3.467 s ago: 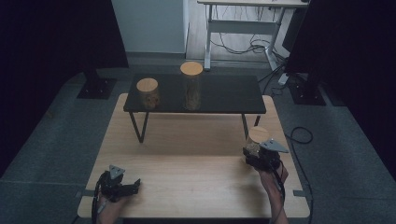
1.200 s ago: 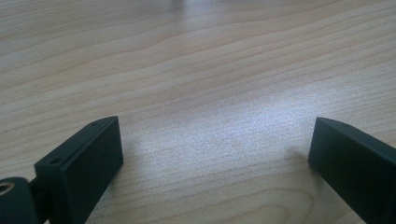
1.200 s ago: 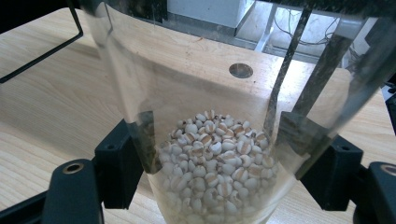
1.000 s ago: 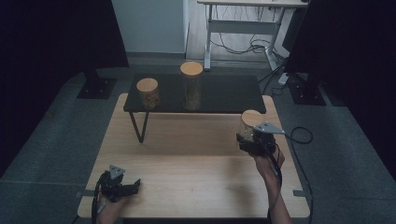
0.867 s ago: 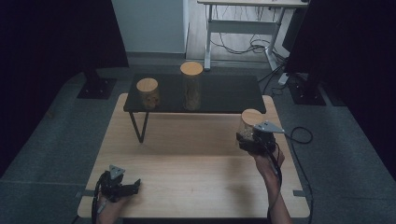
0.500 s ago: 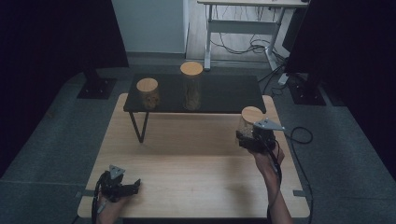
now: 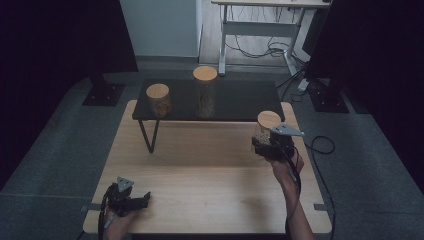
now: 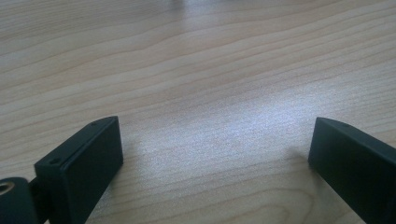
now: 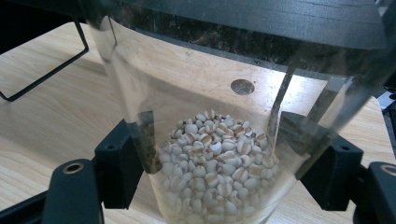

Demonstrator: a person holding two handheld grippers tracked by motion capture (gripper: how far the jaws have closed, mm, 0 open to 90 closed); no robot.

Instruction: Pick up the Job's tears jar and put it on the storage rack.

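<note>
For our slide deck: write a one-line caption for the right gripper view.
Right gripper shut on a clear jar of pale grains, above the wooden table.

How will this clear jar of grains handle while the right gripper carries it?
The jar looks smooth and clear-walled, so it may slip between the right gripper's pads. The grains fill just the bottom, so it is probably bottom-heavy and steady upright. Tilted, they would likely shift.

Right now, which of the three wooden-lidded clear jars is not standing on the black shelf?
The wooden-lidded clear jar of pale grains, held off the shelf by the right tongs.
</note>
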